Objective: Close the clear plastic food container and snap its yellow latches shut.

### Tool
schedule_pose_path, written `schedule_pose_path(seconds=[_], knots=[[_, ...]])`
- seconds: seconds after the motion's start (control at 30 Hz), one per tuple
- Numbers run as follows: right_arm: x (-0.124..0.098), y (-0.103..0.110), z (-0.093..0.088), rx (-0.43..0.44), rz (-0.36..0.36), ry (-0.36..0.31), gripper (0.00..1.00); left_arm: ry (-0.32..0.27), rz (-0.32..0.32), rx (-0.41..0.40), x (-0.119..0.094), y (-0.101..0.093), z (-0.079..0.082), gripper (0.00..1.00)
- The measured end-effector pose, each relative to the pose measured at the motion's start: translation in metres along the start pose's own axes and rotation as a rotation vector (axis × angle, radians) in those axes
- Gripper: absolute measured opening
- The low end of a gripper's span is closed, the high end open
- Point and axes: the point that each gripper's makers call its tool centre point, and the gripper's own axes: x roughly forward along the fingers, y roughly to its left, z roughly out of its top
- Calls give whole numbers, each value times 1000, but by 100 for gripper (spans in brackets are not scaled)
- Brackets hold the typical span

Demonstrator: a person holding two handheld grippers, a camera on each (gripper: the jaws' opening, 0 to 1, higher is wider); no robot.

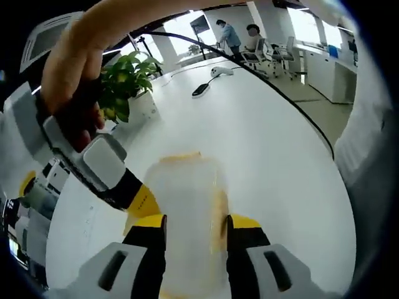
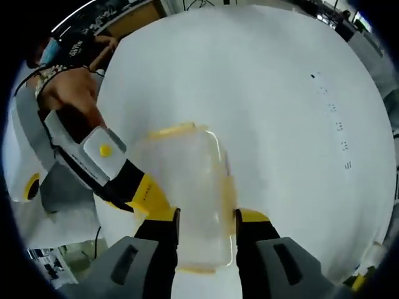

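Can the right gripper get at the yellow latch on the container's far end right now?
Probably yes. The yellow latch lies uncovered at the far end of the clear plastic food container, straight ahead of the right gripper, whose jaws flank the near half. The left gripper sits at the left side, clear of it.

Bright, even daylight — far windows (image 1: 187,25) blow out white. The table (image 2: 293,124) glares pale; the container (image 1: 187,212) reads soft, blurred. Fisheye bending is strong at every edge — shadows faint.

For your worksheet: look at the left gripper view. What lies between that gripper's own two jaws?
The clear plastic food container, with a yellow latch along its side, lies between the left gripper jaws on the white table.
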Motion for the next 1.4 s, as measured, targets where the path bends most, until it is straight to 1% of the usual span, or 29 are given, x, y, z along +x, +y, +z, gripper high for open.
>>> schedule_pose_path(seconds=[0.03, 0.07, 0.1, 0.13, 0.27, 0.33, 0.4, 0.43, 0.57, 0.7, 0.8, 1.07, 1.13, 1.23, 1.4], knots=[[1, 1, 0, 5, 7, 5, 34, 5, -4, 16, 1, -2, 0, 31], [1, 2, -1, 7, 14, 12, 34, 21, -5, 48, 2, -4, -1, 31], [1, 3, -1, 1, 13, 16, 34, 30, 9, 77, 2, -3, -1, 32], [0, 3, -2, -2, 15, 20, 34, 42, 14, 77, 3, -4, -1, 32], [0, 6, -3, -37, 14, 24, 33, 59, 17, 71, 3, -4, -1, 31], [0, 2, -2, -54, 9, 23, 33, 60, 19, 72, 2, -4, -1, 31], [0, 3, -3, -61, 7, 17, 32, 56, 32, 60, 2, -4, -2, 30], [-1, 6, -7, -58, 10, 8, 32, 56, 40, 60, 2, -5, -3, 30], [-1, 7, -7, -58, 8, 5, 32, 61, 44, 56, 2, -4, -3, 29], [0, 9, -7, -61, 4, 24, 32, 58, 40, 44, 1, -4, -3, 28], [1, 10, -6, -62, 1, 36, 32, 39, 40, 33, 1, -4, -4, 28], [1, 13, -5, -56, -10, 51, 32, 28, 34, 34, 1, -5, -4, 28], [1, 13, -6, -54, -11, 45, 32, 28, 38, 36, 1, -5, -4, 28], [1, 6, -3, -52, -7, 35, 32, 36, 41, 38, 1, -5, -4, 28], [1, 6, -2, -52, -13, 50, 32, 43, 49, 50, 1, -5, -4, 27]])
